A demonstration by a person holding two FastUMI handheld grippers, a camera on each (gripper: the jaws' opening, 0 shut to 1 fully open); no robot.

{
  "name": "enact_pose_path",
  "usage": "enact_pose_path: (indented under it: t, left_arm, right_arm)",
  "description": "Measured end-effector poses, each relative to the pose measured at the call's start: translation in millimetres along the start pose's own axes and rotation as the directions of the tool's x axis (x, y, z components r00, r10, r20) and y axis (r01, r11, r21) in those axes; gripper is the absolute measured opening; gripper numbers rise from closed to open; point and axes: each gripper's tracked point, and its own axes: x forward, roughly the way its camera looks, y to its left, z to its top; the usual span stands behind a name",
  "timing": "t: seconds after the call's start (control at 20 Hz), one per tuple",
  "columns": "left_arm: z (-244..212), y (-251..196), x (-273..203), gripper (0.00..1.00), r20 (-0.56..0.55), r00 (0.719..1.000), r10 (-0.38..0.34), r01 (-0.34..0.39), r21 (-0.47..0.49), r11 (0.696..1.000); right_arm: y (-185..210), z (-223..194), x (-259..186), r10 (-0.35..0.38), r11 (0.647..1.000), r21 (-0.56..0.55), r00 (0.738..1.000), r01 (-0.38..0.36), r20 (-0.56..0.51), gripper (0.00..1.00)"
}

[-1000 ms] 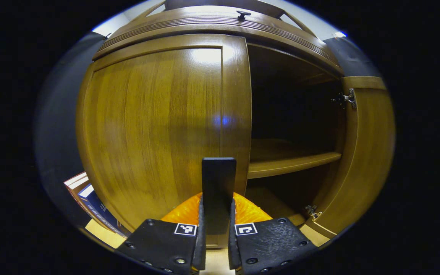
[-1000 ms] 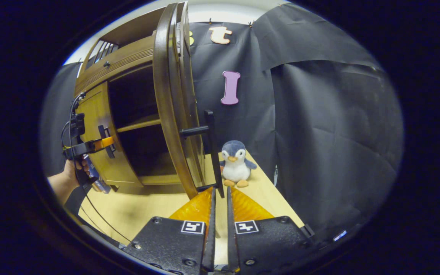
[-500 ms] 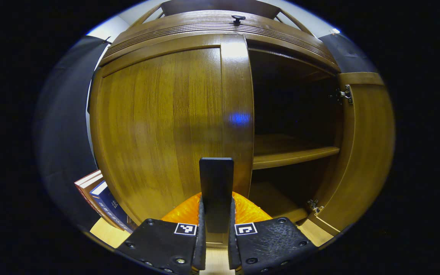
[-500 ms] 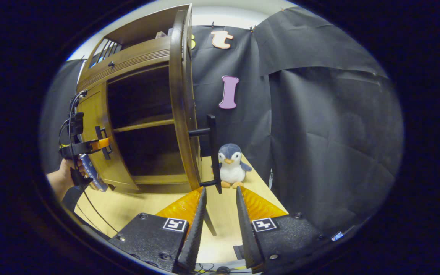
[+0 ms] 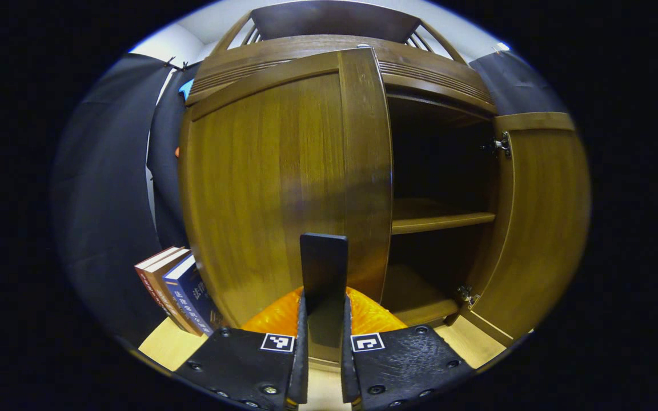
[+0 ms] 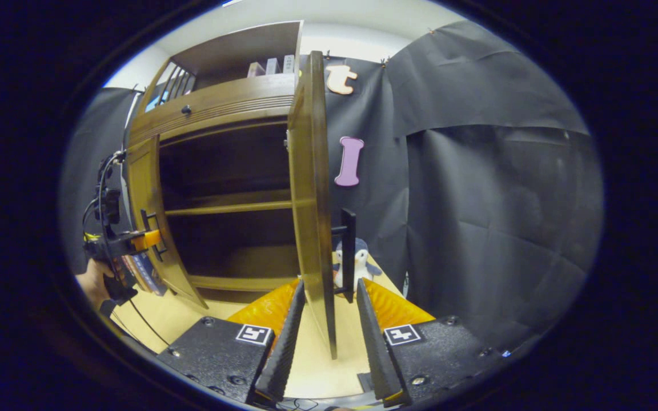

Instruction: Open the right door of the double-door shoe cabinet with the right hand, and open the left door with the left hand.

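Left door point(image 5: 283, 182) wider than before; cabinet shelf point(image 5: 440, 217) bare.

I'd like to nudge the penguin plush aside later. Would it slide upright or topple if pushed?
The penguin plush looks soft and light, so it would probably give and tip rather than slide. It stands upright on small feet on the tabletop, mostly hidden behind the right door, so that is a guess.
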Motion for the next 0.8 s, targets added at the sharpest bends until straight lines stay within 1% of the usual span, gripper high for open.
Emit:
enact_pose_path:
  t: [0.15, 0.3, 0.35, 0.4, 0.45, 0.6, 0.8]
  left_arm:
    - [-2, 9, -18, 0.22, -0.002, 1.000, 0.019, -0.019, -0.016, 1.000]
    - [-6, 22, -37, 0.21, -0.002, 0.999, 0.047, -0.047, -0.021, 0.999]
    - [-7, 27, -44, 0.22, -0.001, 0.998, 0.057, -0.057, -0.023, 0.998]
    - [-8, 32, -51, 0.22, -0.004, 0.998, 0.067, -0.067, -0.025, 0.997]
    - [-10, 38, -57, 0.21, -0.004, 0.997, 0.079, -0.079, -0.028, 0.997]
    - [-14, 60, -75, 0.21, -0.008, 0.992, 0.126, -0.126, -0.043, 0.991]
    - [-20, 96, -99, 0.20, -0.007, 0.979, 0.206, -0.206, -0.033, 0.978]
  right_arm:
    - [19, 6, -6, 0.046, 0.999, -0.004, 0.999, -0.046, 0.016, 0.59]
    - [44, 1, -5, 0.099, 0.994, -0.040, 0.995, -0.098, 0.010, 0.59]
    - [52, 1, -3, 0.117, 0.992, -0.052, 0.993, -0.117, 0.006, 0.61]
    - [59, -1, -2, 0.135, 0.989, -0.066, 0.991, -0.134, 0.001, 0.59]
    - [66, -1, -2, 0.153, 0.985, -0.075, 0.988, -0.153, -0.002, 0.59]
    - [86, -2, 2, 0.203, 0.975, -0.091, 0.979, -0.203, -0.010, 0.59]
    - [109, -2, 10, 0.246, 0.962, -0.113, 0.969, -0.247, -0.022, 0.59]
